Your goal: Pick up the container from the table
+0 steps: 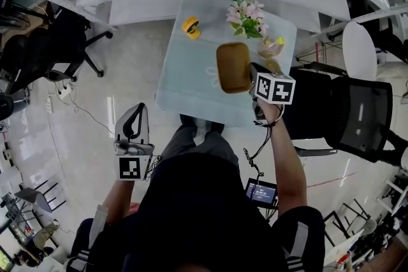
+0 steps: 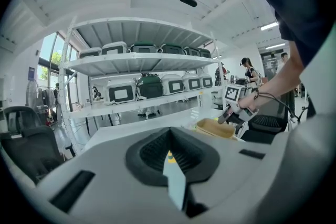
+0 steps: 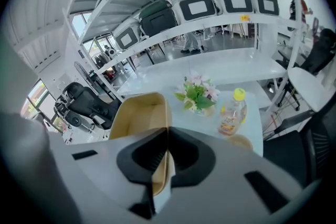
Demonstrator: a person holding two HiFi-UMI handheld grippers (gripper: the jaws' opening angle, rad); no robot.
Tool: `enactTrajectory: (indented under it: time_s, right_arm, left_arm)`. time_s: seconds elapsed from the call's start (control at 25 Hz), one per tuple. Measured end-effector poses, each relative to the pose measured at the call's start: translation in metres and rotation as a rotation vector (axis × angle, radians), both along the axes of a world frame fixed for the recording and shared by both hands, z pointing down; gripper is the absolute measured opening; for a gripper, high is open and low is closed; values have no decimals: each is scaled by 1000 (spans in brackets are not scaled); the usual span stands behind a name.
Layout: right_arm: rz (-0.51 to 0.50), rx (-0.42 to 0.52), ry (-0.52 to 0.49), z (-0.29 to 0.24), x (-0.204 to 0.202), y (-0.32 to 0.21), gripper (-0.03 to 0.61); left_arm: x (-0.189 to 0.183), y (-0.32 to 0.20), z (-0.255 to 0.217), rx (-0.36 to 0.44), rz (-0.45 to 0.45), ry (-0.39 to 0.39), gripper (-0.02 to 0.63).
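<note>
- Tan wall of the container (image 3: 137, 115) is seen pinched between the jaws of the right gripper (image 3: 167, 139), which are closed tight on it, one jaw inside the open top and the other outside.
- In the head view the container (image 1: 232, 67) is shown held by its near right edge, with the right gripper (image 1: 252, 73) reaching in from that side.
- The grasp is judged to be done, and the container is judged to be already clear of the table (image 1: 185, 83), since it shows large against the pale top.
- Little is judged to be left: the grip has only to be kept firm on the thin wall so that the container does not tip or slip.
- The left gripper (image 1: 134, 127) is held low at the left, well apart from the table and the container; its jaws (image 2: 169, 155) are seen together with nothing between them.
- Farther out, flowers (image 1: 247, 17), a bottle (image 3: 232, 112) and a yellow roll (image 1: 190, 27) are seen on the table beyond the container.
</note>
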State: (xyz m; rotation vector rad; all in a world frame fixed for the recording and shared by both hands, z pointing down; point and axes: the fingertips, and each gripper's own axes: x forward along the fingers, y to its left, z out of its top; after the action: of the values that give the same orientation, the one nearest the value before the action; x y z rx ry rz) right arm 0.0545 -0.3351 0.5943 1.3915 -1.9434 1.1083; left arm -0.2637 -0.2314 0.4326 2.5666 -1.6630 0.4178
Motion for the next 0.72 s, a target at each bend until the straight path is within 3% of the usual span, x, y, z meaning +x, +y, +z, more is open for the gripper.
enactTrajectory:
  time_s: [0.72]
  right_arm:
    - [-74,81,-25,-96,-15,30,11]
  left_arm:
    - [11,15,-14,34,29,28,5]
